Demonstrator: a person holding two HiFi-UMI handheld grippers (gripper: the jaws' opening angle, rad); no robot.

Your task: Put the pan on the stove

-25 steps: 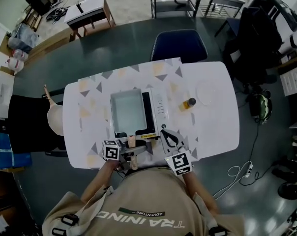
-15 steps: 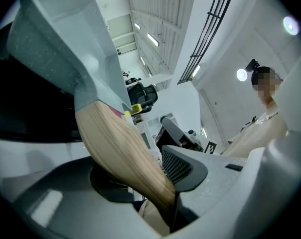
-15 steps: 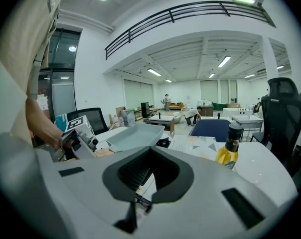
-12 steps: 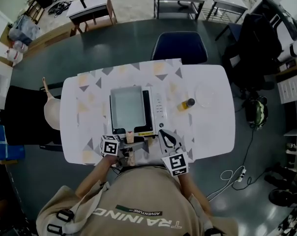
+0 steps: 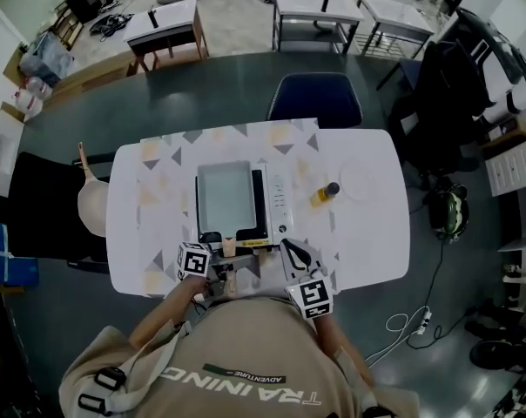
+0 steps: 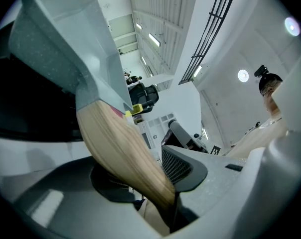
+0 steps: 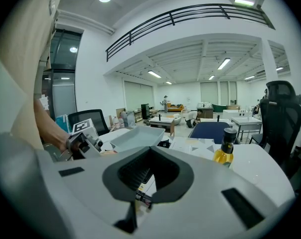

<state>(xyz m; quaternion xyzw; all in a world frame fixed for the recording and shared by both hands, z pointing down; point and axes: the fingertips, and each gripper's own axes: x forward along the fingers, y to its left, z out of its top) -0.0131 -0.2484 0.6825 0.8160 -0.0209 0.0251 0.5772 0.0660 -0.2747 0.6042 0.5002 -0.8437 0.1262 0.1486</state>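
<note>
Right now I have the left gripper [image 5: 218, 273] clamped on the pan's wooden handle [image 5: 230, 246] at the near edge of the table [image 5: 376, 233]. In the left gripper view the handle [image 6: 120, 148] runs slantwise between the two jaws, which press on it from both sides. The grey pan [image 6: 66, 39] rises beyond them at the upper left.

From the head view the pan [image 5: 225, 197] is a rectangular grey tray over the left part of the stove [image 5: 276, 198]. Its handle points toward me past the stove's near edge. I cannot tell whether its base rests flat on the stove. In the right gripper view the pan [image 7: 135, 136] looks tilted, with its far side higher.

The right gripper [image 5: 293, 252] sits just right of the handle, near the stove's near right corner, apart from the pan. In its own view its jaws [image 7: 148, 176] are together with nothing between them, and past them I see my left gripper [image 7: 83, 138] at the left.

The stove stands on a patterned cloth [image 5: 158, 172] that covers the left and middle of the table. A small bottle [image 5: 327, 192] of yellow liquid with a dark cap stands just right of the stove, and shows upright in the right gripper view [image 7: 225, 148]. A pale round plate [image 5: 360, 181] lies right of the bottle. A blue chair [image 5: 315, 98] is pushed up to the far side of the table.
</note>
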